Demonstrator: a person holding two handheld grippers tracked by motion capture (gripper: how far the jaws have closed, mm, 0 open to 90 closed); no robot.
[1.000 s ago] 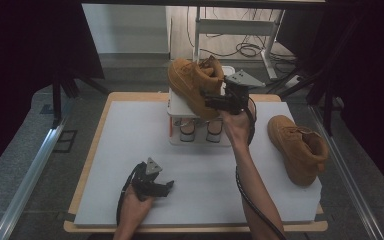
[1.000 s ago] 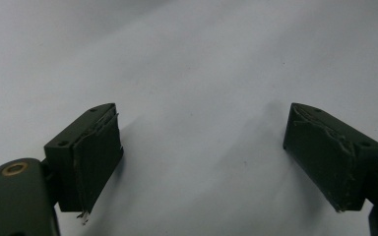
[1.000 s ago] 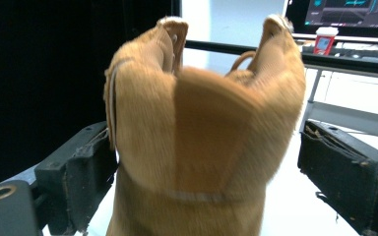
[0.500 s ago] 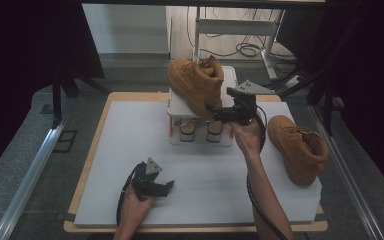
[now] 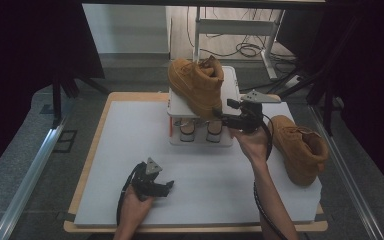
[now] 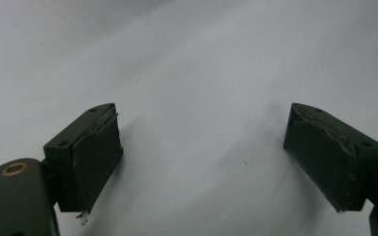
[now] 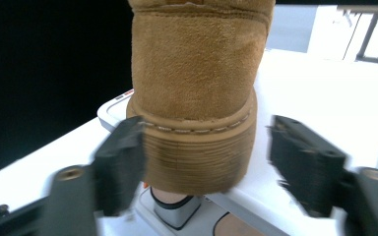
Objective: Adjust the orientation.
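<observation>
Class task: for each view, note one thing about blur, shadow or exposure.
Right gripper view: right gripper jaws smeared by motion blur, boot heel sharper, background blown white. Left gripper view: jaws sharp, soft shadows on the white tabletop. High view: dim, dark surroundings.

The right gripper (image 5: 223, 118) now sits lower and nearer the person than a second ago, off the boot (image 5: 196, 85) top and down at its heel. Its jaws have just been closing, the heel between them, one side not yet touching.
</observation>
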